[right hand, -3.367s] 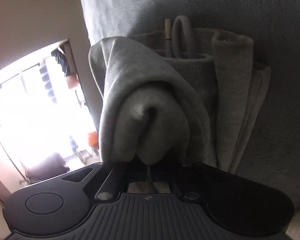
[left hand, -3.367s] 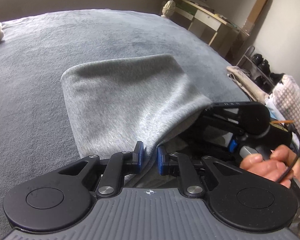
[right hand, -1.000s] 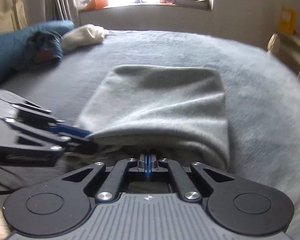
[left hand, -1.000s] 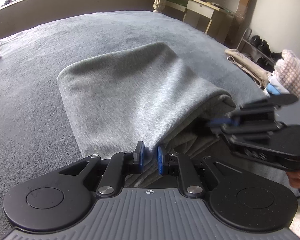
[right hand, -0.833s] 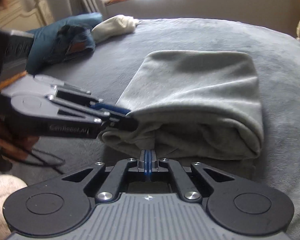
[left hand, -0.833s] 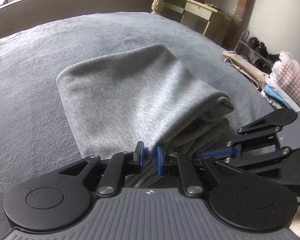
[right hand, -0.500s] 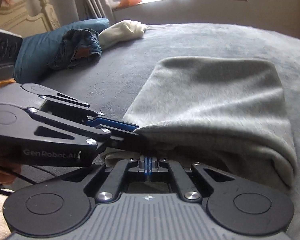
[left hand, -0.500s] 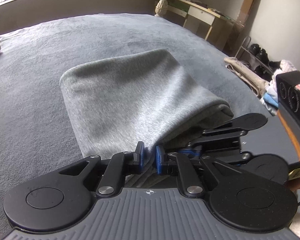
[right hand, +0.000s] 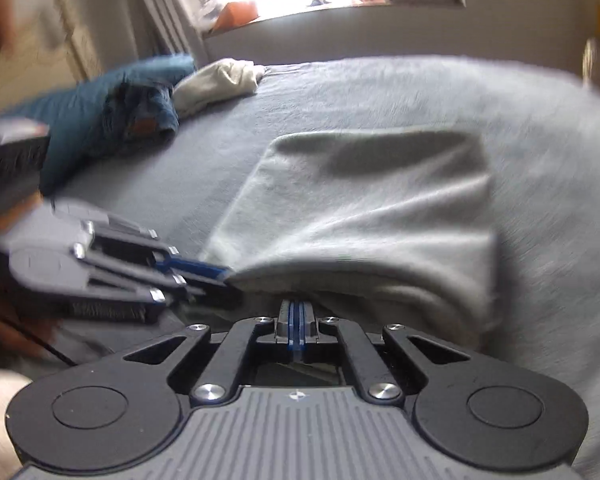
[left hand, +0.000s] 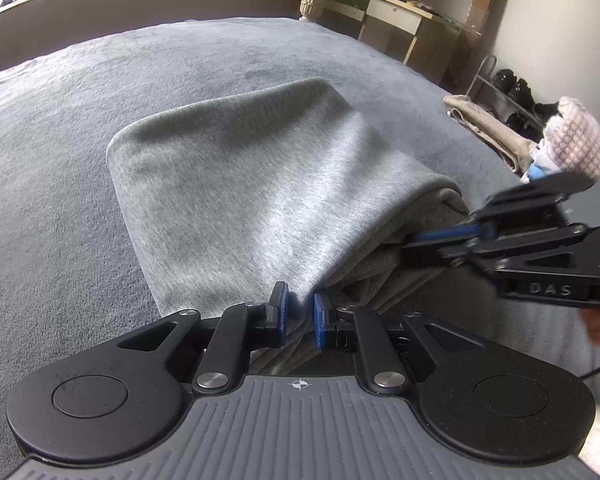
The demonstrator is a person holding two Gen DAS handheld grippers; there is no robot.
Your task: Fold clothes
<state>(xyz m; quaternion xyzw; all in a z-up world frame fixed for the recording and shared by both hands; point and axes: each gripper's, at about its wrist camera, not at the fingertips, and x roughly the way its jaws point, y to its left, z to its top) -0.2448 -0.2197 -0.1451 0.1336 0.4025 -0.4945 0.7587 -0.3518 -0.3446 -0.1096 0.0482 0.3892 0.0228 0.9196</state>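
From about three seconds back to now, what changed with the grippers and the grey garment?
The right gripper let go of the bunched fold, swung round to the near edge and now sits shut beside it. The left gripper stayed clamped on the garment, which stayed folded on the bed.

1 grey garment (left hand: 260, 184), 2 grippers: left gripper (left hand: 299, 314), right gripper (right hand: 296, 330), 1 bed (left hand: 60, 128).

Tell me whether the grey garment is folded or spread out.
Folded. The grey garment lies as a compact rectangle on the bed, layers stacked at its near edge.
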